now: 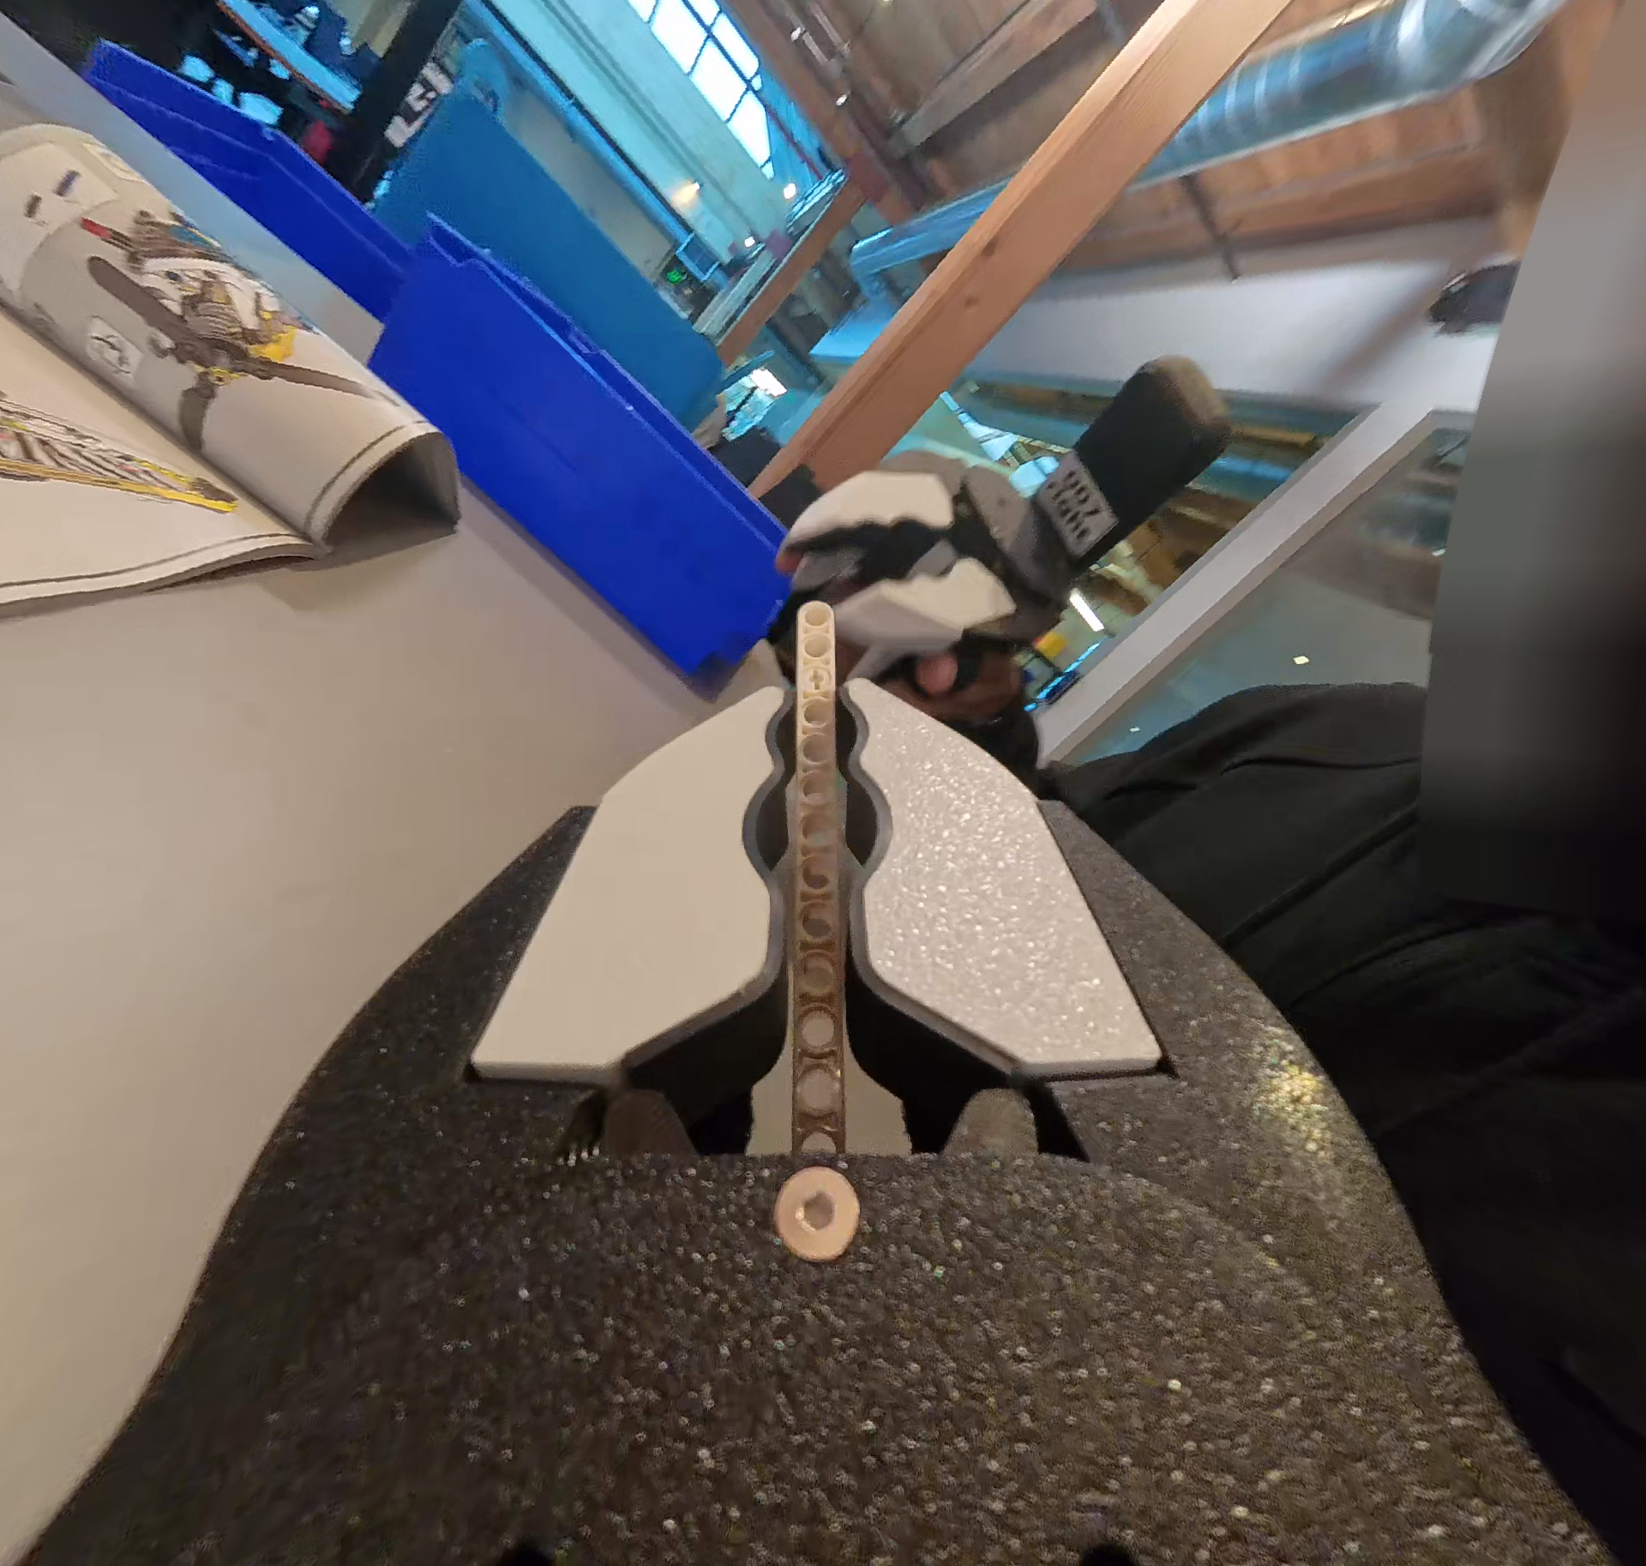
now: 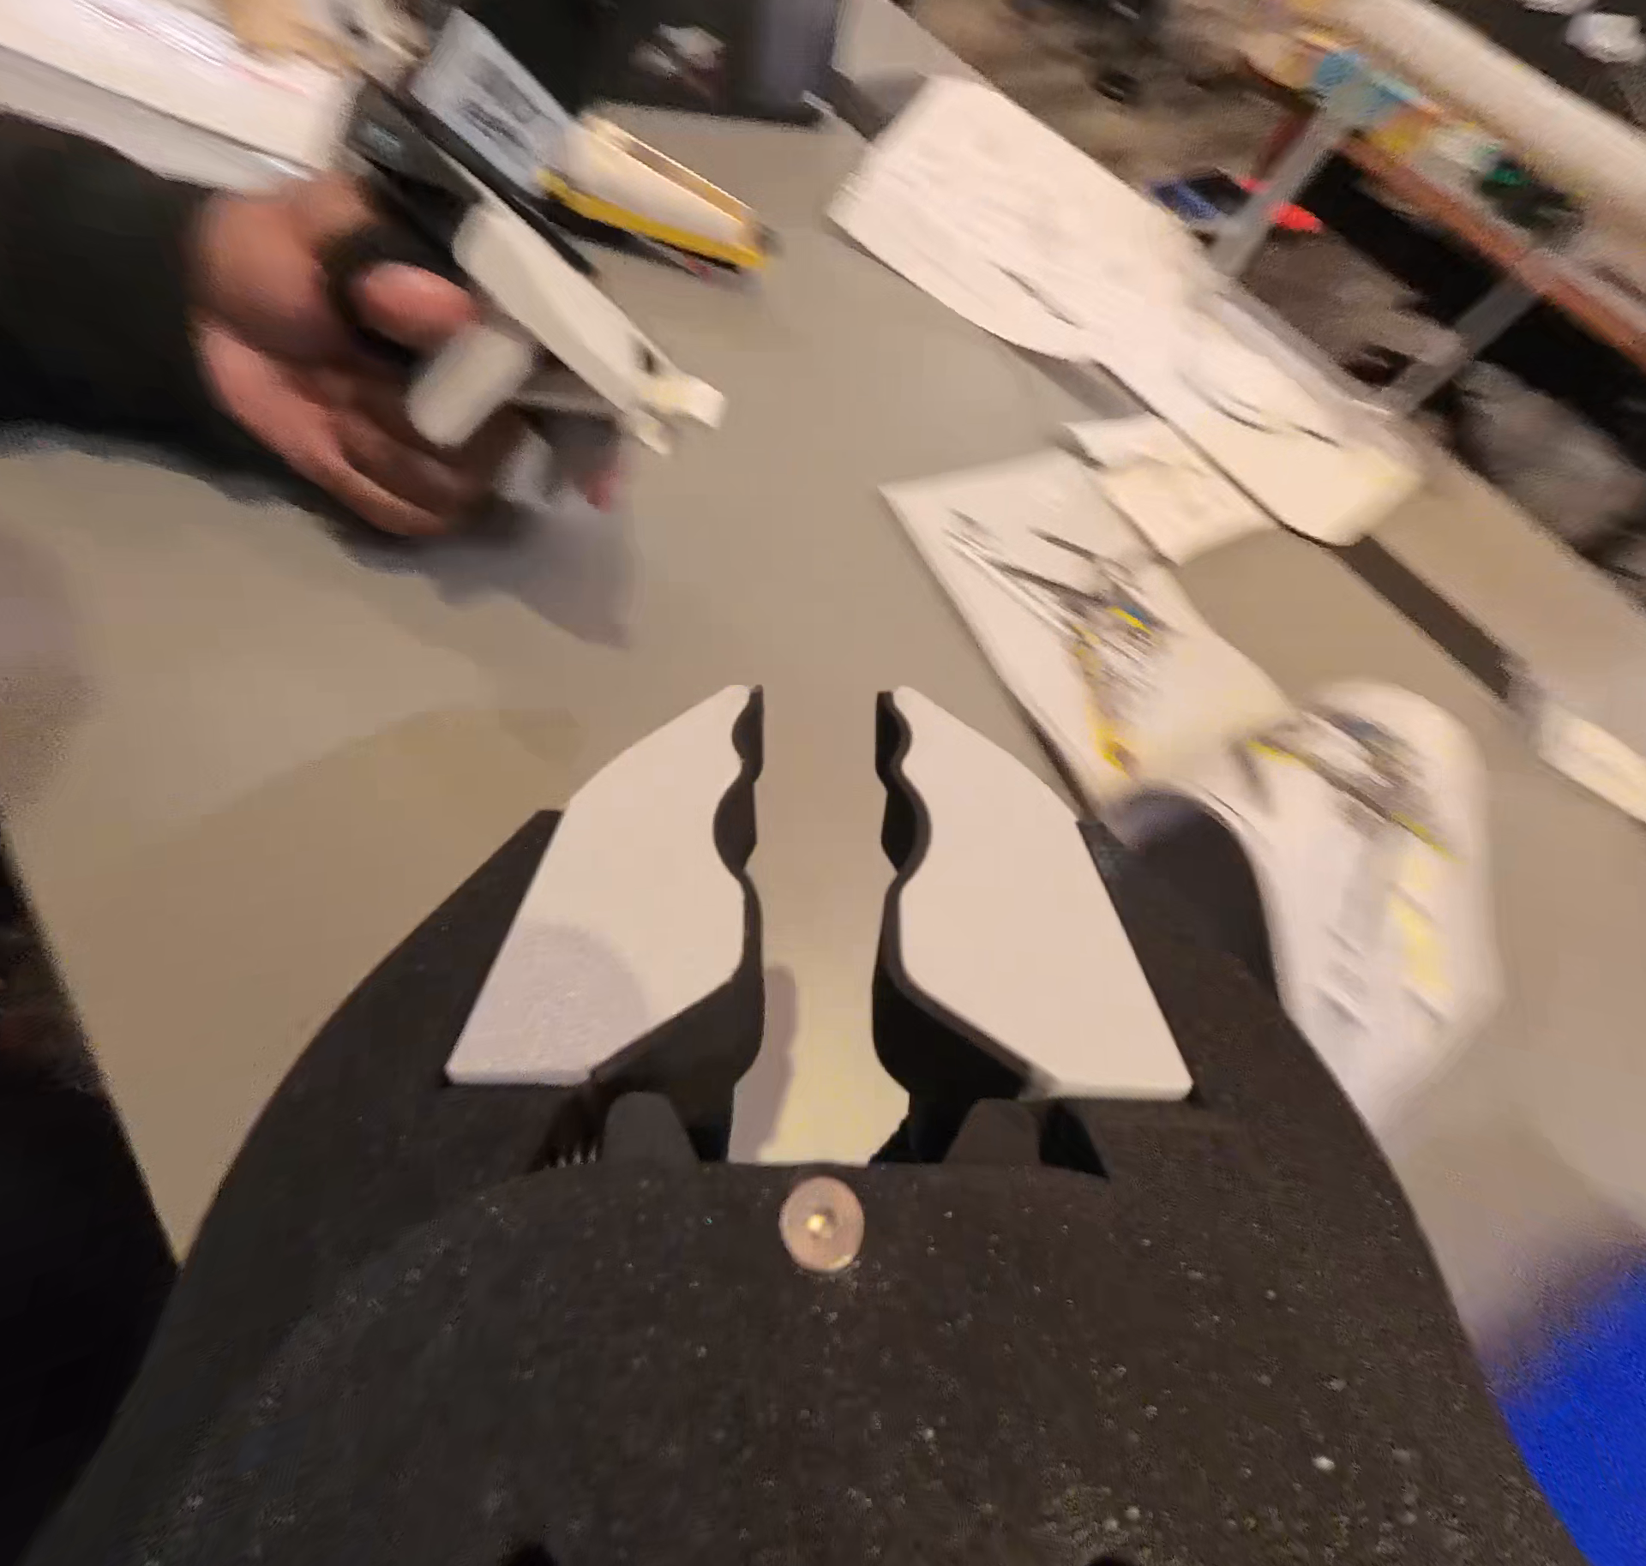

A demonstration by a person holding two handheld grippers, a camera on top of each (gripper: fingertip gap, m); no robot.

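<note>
My left gripper (image 1: 818,704) is shut on a long cream beam with a row of holes (image 1: 816,659). The beam runs back between the pads and its tip sticks out past the fingertips, raised above the grey table (image 1: 267,766). The right gripper (image 1: 900,561) shows just beyond that tip, held by a hand. In the right wrist view my right gripper (image 2: 819,704) is open and empty over the table (image 2: 623,722). The left gripper (image 2: 659,410) shows at the upper left in a hand, with the cream beam's tip (image 2: 690,401) at its fingertips.
Blue bins (image 1: 570,446) stand along the table's far side. An open instruction booklet (image 1: 178,383) lies at the left; it also shows in the right wrist view (image 2: 1158,633), along with loose sheets (image 2: 1024,214) and a yellow and white model (image 2: 659,196).
</note>
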